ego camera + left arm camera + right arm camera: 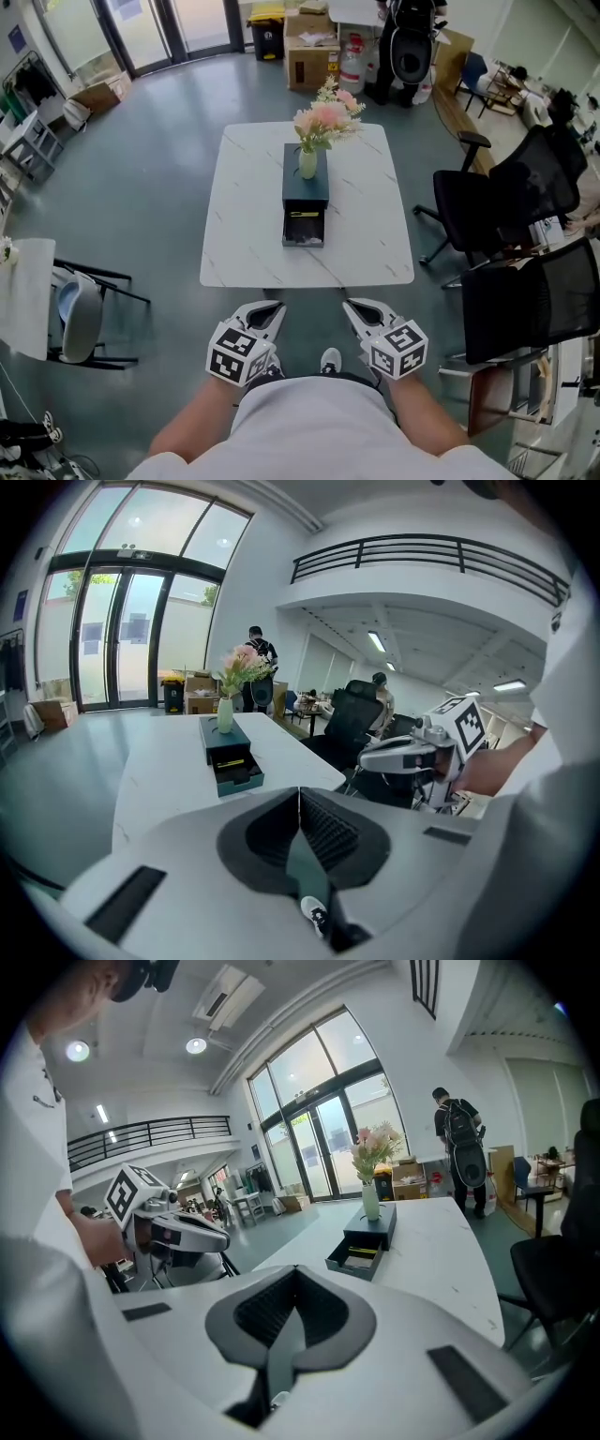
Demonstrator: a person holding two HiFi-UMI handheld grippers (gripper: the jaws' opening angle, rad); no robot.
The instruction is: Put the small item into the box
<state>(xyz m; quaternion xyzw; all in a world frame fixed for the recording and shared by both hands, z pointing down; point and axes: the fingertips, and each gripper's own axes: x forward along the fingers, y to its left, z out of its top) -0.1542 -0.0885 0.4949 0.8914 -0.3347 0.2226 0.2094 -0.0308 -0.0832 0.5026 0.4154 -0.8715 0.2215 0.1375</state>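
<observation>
A dark teal box (306, 183) stands on the white table (244, 234), its drawer (304, 229) pulled open toward me with a yellow item (303, 215) inside. I make out no other small item on the table. My left gripper (273, 307) and right gripper (353, 306) hang side by side close to my body, short of the table's near edge, both shut and empty. In the left gripper view the box (223, 735) lies ahead on the table and the right gripper (375, 757) shows at the right. The right gripper view shows the open drawer (354, 1258) ahead.
A vase of pink flowers (310, 150) stands on the box's far end. Black office chairs (502, 202) crowd the table's right side, and a grey chair (80, 319) sits at the left. Cardboard boxes (312, 52) and a standing person (459, 1138) are beyond the table.
</observation>
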